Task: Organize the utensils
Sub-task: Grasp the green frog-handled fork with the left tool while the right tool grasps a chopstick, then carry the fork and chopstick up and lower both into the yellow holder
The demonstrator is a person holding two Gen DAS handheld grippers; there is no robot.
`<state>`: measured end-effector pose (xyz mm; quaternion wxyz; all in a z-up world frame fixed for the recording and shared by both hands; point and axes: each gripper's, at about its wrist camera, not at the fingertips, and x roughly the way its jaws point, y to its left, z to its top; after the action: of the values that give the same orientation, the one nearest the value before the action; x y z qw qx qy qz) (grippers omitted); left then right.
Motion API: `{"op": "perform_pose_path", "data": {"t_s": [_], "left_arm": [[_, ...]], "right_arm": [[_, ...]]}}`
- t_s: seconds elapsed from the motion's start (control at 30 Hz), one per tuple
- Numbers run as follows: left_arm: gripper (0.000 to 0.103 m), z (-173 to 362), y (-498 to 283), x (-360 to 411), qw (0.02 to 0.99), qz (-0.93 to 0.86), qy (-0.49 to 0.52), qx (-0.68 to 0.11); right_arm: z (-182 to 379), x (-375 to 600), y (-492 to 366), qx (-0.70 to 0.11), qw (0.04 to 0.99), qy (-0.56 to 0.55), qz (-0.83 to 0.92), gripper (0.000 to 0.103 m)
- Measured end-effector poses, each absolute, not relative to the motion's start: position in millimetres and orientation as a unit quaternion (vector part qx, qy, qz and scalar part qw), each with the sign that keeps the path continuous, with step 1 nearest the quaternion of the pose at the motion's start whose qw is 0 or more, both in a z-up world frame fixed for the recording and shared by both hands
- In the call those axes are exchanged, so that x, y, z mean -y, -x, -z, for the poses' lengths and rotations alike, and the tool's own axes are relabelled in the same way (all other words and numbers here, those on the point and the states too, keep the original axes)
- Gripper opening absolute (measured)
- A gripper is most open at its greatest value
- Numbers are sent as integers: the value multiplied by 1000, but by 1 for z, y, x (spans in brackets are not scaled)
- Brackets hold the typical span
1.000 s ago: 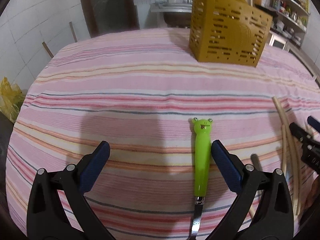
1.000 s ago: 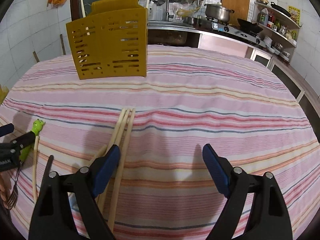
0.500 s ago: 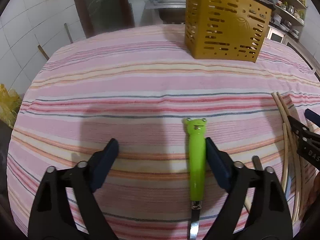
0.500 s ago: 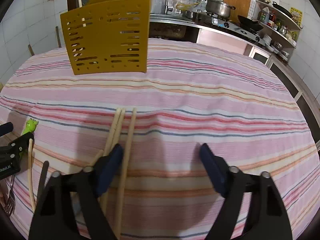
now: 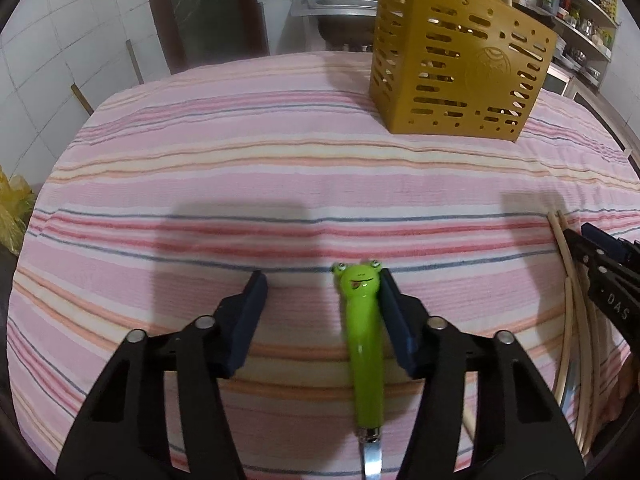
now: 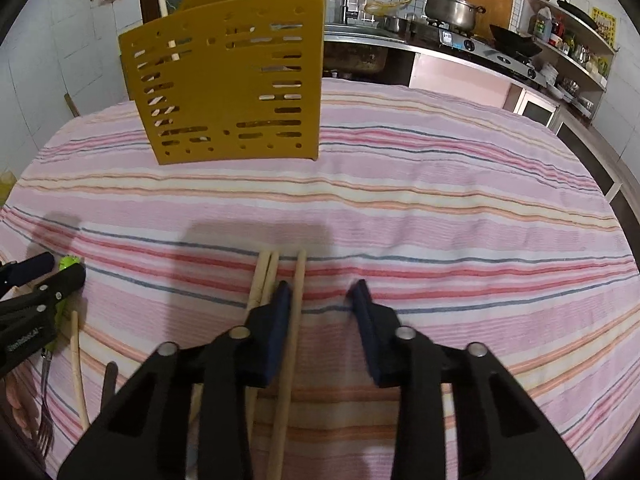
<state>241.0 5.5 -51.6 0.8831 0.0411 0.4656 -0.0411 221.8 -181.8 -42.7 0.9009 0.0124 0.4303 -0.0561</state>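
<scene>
On the striped tablecloth [image 5: 240, 168], the left gripper [image 5: 322, 312] has been closing around the frog-handled fork [image 5: 364, 340]; only its right pad seems to touch it. The right gripper [image 6: 322, 312], also closing, has one chopstick [image 6: 290, 344] between its jaws, ungripped. The yellow utensil holder [image 6: 228, 80] stands far back.

Both grippers point steeply down at the bench. The left gripper [image 5: 322, 296] has just been closing; its jaws stand partly apart, with the right pad [image 5: 394, 320] against a green handle and the left pad clear. The right gripper [image 6: 322, 300] has also been closing, its jaws narrow, with one stick just inside the left pad [image 6: 278, 328].
</scene>
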Motion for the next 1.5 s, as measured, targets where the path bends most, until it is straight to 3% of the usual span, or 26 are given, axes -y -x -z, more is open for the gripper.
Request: {"op": "perform_pose_path", "data": {"t_s": [0.07,0.13,0.2,1.5], "left_arm": [[40,50,-240,-3,883,46,-42,-465],[29,49,-238,-2,883,49,-43,-465],[21,48,-238,-1,883,51,-40,-465],[20,1,-192,-24,944,20,-23,-329]], "right_arm": [[43,183,-222,-429,901,-16,56,26],[42,184,-223,-427,902,-14,57,15],[42,184,-223,-425,903,-14,57,11],[-4,206,-184,-295,952,-59,47,6]]}}
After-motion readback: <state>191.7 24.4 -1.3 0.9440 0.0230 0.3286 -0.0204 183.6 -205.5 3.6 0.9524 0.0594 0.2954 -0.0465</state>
